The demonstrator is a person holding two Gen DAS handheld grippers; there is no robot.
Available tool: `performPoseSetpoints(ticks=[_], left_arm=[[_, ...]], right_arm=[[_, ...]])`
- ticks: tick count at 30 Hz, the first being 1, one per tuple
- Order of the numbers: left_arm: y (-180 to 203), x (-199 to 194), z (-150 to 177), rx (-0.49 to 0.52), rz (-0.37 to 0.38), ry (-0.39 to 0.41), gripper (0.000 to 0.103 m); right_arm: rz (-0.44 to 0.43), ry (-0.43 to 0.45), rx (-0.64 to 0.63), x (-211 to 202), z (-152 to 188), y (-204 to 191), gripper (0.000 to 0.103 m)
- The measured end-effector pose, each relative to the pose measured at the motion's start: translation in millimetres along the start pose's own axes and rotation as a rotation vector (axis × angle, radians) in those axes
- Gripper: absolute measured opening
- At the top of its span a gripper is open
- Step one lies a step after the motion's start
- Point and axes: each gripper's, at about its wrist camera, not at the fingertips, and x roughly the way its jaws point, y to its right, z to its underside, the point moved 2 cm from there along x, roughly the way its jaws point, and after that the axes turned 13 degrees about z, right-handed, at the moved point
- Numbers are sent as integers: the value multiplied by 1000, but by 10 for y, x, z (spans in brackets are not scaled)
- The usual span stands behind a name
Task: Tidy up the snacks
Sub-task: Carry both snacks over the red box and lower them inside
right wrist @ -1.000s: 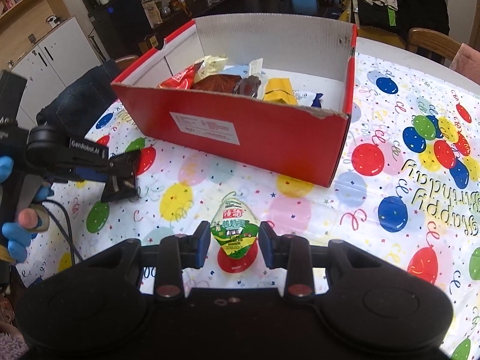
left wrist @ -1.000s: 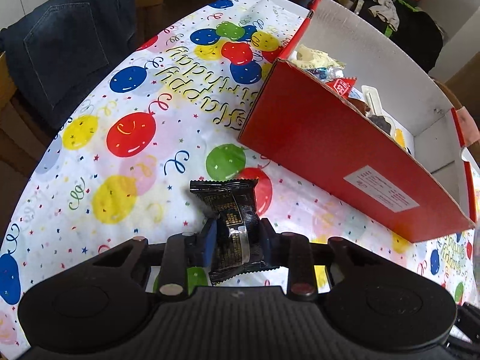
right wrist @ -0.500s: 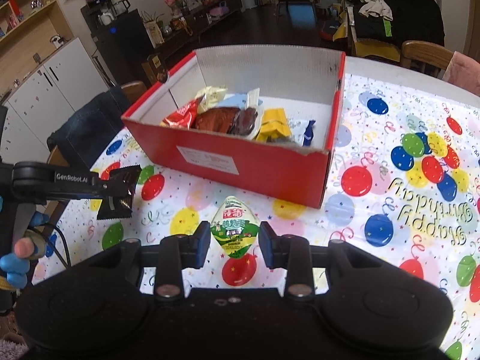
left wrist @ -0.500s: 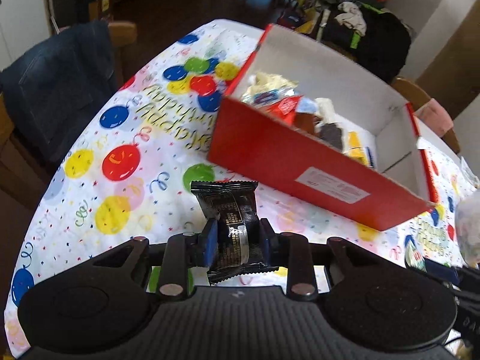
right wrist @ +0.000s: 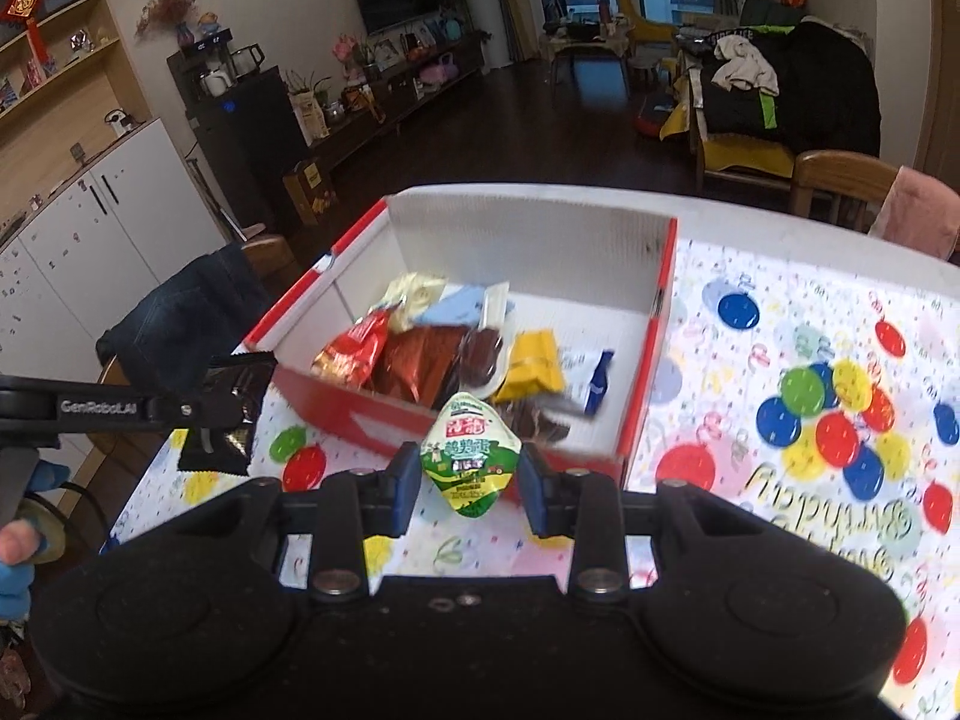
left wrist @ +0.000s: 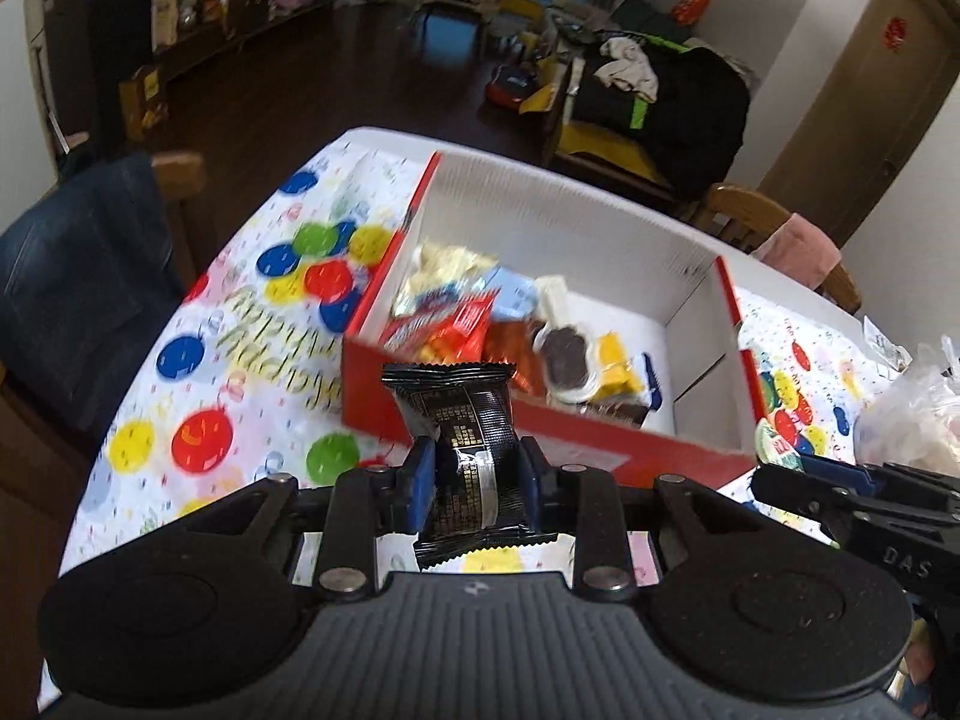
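**Carrying two snack packets toward the red box**

Holding one packet in each gripper, I have both raised above the worktop. In the left wrist view, bottom centre, the left gripper (left wrist: 474,483) has its jaws closed on the waist of a black snack packet (left wrist: 465,444), which stands upright and crumples inward where it is pinched. In the right wrist view, the right gripper (right wrist: 469,483) has its jaws drawn in against the sides of a green-and-white pouch (right wrist: 469,456), point downward.

I judge both light and soft: thin film that slips and buckles, contents probably crushable, so a mid-body pinch with modest pressure suits them, away from the sealed crimped ends.

Beyond the jaws, mid-frame, sits the red box (right wrist: 636,426) on the balloon tablecloth (right wrist: 840,330). Wrapped snacks crowd its left half: a red bag (right wrist: 351,354), a yellow packet (right wrist: 534,363). The white floor toward its right wall looks bare, a fair spot to release. Far behind are a jacket-draped chair (left wrist: 72,276) and a cluttered living room.
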Motion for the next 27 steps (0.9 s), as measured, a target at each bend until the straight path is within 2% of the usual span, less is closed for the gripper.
performPoseSetpoints(ticks=[12, 15, 27], left_arm=[[171, 228, -483, 88, 34, -14, 29], [180, 363, -617, 100, 49, -45, 29], [59, 972, -1048, 129, 34, -143, 29]], right_arm=[[43, -13, 33, 312, -407, 54, 33], [57, -26, 40, 439, -500, 72, 33], [126, -107, 26, 929, -689, 18, 33]])
